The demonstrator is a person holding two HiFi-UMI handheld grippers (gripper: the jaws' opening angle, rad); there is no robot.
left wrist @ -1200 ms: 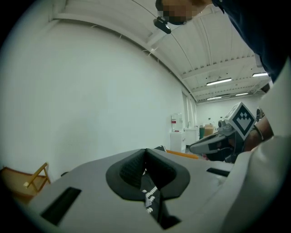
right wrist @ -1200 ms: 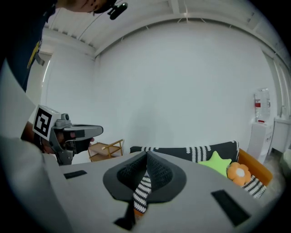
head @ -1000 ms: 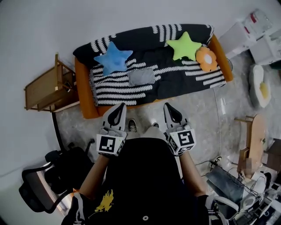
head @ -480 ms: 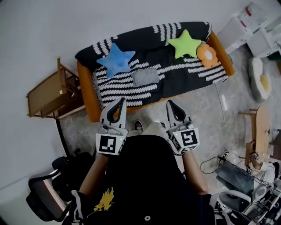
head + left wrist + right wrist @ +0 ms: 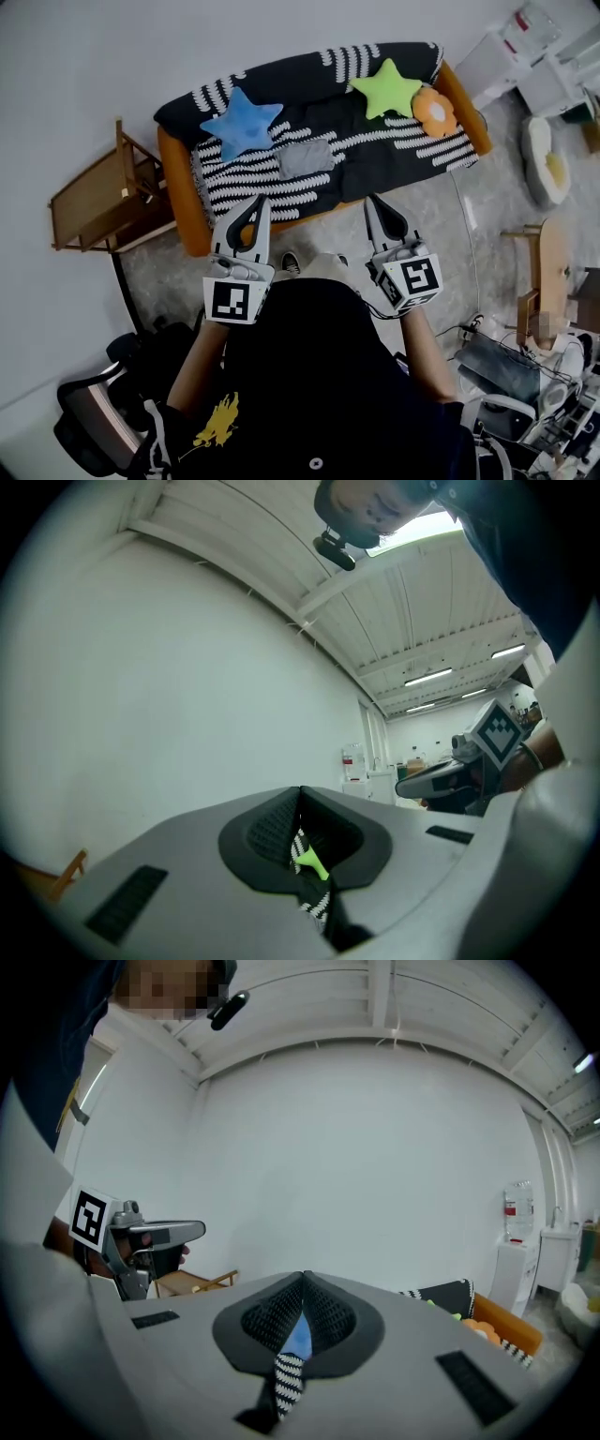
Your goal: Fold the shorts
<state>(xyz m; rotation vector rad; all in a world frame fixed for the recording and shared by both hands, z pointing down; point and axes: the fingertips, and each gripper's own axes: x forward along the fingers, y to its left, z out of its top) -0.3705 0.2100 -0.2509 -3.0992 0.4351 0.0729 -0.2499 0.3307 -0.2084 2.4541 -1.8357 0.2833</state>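
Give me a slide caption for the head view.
Left gripper and right gripper, both shut and empty, held before grey shorts on a striped sofa.

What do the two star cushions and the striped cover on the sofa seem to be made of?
Blue star cushion and green star cushion: likely stuffed plush fabric, matte, with puffy rounded points. Sofa cover: a soft textile, possibly knitted or woven, matte black with white stripes, draping over the orange sofa; weave too small to tell.

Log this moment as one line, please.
left gripper: shut, empty | right gripper: shut, empty | shorts: grey, lying on sofa, untouched
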